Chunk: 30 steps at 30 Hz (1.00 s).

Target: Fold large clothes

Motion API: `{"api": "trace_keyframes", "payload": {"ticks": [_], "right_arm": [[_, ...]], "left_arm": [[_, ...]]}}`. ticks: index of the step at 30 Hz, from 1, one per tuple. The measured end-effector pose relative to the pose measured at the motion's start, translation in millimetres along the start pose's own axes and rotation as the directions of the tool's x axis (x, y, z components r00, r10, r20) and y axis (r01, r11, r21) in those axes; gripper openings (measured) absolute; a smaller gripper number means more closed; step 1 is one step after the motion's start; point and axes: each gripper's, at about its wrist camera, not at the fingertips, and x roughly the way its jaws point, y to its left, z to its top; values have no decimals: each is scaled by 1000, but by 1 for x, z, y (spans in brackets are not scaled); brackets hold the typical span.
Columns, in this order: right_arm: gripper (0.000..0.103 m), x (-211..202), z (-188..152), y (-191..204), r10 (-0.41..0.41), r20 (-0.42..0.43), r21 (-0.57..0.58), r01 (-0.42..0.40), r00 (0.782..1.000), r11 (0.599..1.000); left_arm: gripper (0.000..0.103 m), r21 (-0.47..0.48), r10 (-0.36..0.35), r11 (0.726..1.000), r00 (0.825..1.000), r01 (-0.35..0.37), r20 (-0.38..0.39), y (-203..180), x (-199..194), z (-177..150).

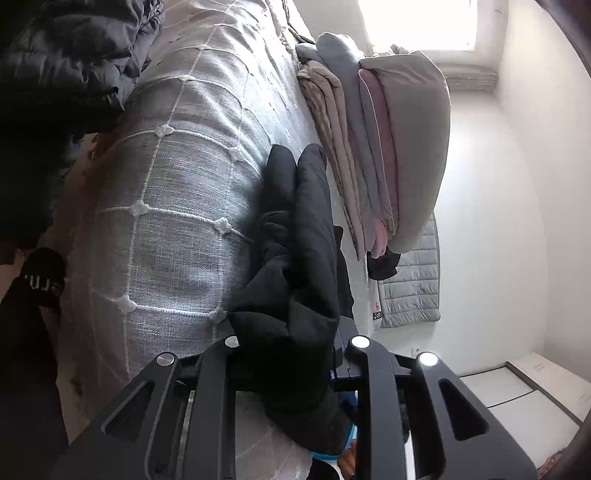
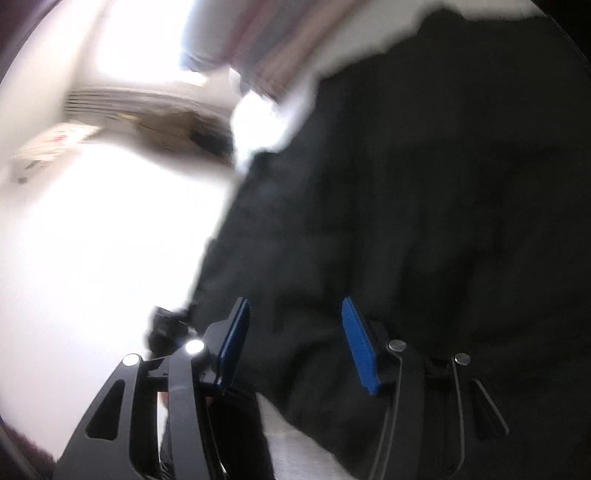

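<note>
A black garment lies bunched along the edge of a bed with a grey, white-gridded cover. My left gripper is shut on a thick fold of it, and the cloth hides the fingertips. In the blurred right wrist view the same black garment fills the right half. My right gripper stands open in front of it. Its blue pads are wide apart and press on nothing, with the dark cloth lying just beyond them.
A stack of folded grey, pink and beige clothes sits on the bed beside the black garment. A grey quilted jacket lies past it. A dark puffy coat is heaped at the far end. White wall, bright window, white cabinet.
</note>
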Motion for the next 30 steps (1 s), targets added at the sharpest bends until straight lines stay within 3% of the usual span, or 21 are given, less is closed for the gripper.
{"api": "trace_keyframes", "payload": {"ticks": [2,7,8,10,12,15,17,19,21,22,23,24,25,28,30], "right_arm": [[52,-6,18,4,13,48,0,-13,999,1000],[56,20,70,-10,34,63,45,-37,997,998],[56,33,77,-11,7,59,53,-10,998,999],[56,55,96,-38,-150,6,65,149,989,987],[56,76,97,-50,-149,-14,109,149,989,983],[56,60,98,-43,-116,13,131,113,993,985],[56,42,89,-28,-101,52,90,96,994,991],[56,23,67,-10,-162,79,6,162,984,987],[56,11,47,7,-264,116,-87,274,958,958],[56,6,38,20,-332,140,-135,350,933,927],[56,2,26,29,-414,168,-199,442,895,875],[56,3,20,33,-450,185,-227,484,873,845],[56,3,13,38,-505,210,-255,545,837,798],[56,-2,4,34,-585,238,-294,631,776,718],[56,-2,1,32,-600,246,-301,649,761,699]], "left_arm": [[20,1,2,1000,1000,-2,2,-1,0,0],[20,-4,2,1000,1000,-2,5,-1,0,0],[20,-4,2,1000,1000,-2,4,-1,1,0],[20,-3,0,1000,1000,0,1,0,1,1],[20,-4,-9,1000,1000,9,-2,1,1,1],[20,7,-7,1000,1000,7,0,0,1,1],[20,5,-8,1000,1000,8,-2,2,1,2],[20,6,-9,1000,1000,9,-2,2,1,2],[20,14,-6,1000,1000,6,1,-1,1,1],[20,19,-4,1000,1000,4,3,-2,1,1],[20,25,-3,1000,1000,2,4,-4,1,1],[20,32,-1,999,1000,1,5,-7,0,0],[20,37,-1,999,1000,0,6,-10,0,0],[20,51,0,999,1000,0,12,-18,-2,-1],[20,60,-3,998,1000,2,15,-23,-3,-2]]}}
